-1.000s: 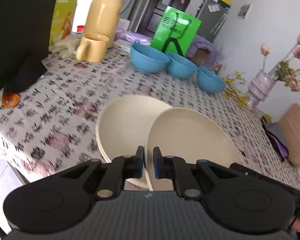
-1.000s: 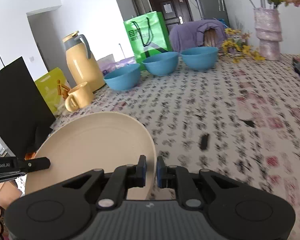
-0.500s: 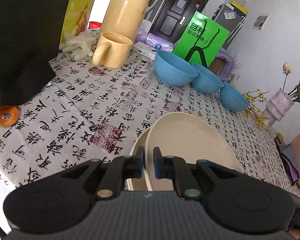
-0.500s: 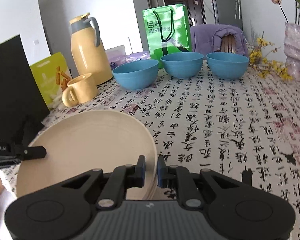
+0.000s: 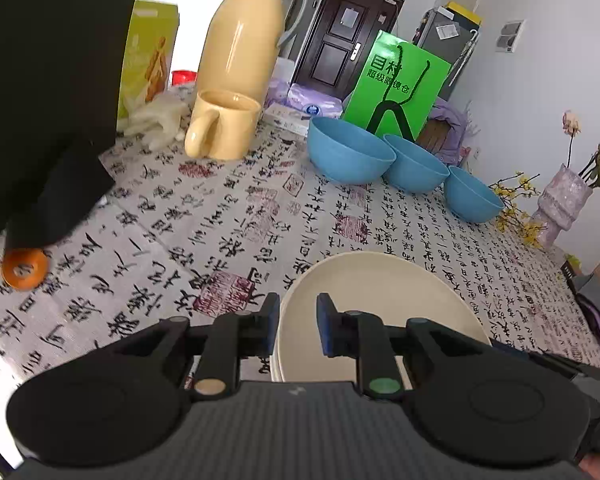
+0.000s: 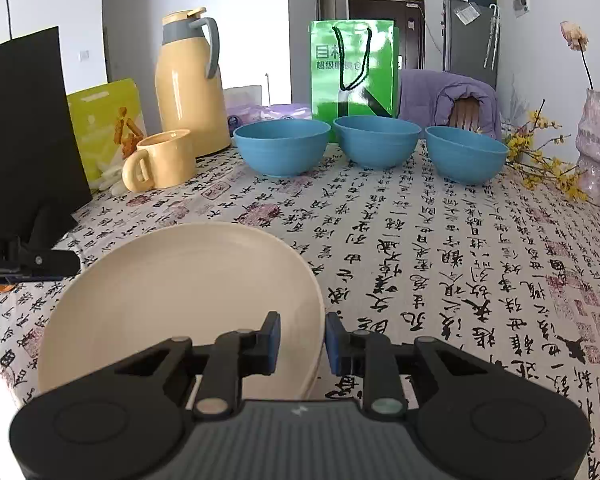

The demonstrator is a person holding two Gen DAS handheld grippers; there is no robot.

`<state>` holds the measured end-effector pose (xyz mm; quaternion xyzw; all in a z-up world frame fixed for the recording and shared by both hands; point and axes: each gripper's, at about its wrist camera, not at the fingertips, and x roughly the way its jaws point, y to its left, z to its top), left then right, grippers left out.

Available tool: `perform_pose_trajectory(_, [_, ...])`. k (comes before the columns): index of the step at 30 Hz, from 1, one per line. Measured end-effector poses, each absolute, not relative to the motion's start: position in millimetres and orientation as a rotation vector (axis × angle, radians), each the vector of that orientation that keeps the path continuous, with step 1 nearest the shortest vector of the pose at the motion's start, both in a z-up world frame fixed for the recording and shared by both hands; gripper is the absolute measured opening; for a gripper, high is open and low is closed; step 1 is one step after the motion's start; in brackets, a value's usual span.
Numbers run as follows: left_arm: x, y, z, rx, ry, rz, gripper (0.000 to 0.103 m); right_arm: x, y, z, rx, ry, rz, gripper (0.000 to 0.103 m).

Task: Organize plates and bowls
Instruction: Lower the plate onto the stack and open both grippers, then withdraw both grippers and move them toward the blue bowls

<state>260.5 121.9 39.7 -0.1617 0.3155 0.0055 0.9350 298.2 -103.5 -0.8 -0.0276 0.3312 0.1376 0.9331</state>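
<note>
A cream plate (image 5: 380, 312) lies on top of another cream plate on the tablecloth; it also shows in the right wrist view (image 6: 180, 300). My left gripper (image 5: 298, 326) is open, its fingers either side of the plate's left rim. My right gripper (image 6: 302, 340) is open, its fingers either side of the plate's right rim. Three blue bowls (image 6: 282, 152) (image 6: 376, 140) (image 6: 464, 154) stand in a row at the back; they also show in the left wrist view (image 5: 348, 154).
A yellow thermos (image 6: 190, 80), a yellow mug (image 6: 162, 160), a green paper bag (image 6: 352, 68), a black bag (image 6: 24, 132) and a snack pack (image 6: 108, 120) stand at the back left. A pink vase with flowers (image 6: 596, 148) stands at right. An orange ring (image 5: 24, 268) lies near the left edge.
Both grippers were shut on the plate's opposite rims and lowered it onto the other plate. Now both jaws have opened and the plate rests flat.
</note>
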Motion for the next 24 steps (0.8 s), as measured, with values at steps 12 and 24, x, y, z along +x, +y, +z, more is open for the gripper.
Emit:
perform_pose_trajectory(12, [212.8,89.7,58.2,-0.190,0.572,-0.009,0.052,265.4,-142.7,41.0,-0.020,0.600,0.307,0.057])
perform_pose_trajectory(24, [139.6,43.1,68.8,-0.130,0.504,-0.037,0.100,178.9,-212.3,50.6,0.015,0.549,0.247,0.094])
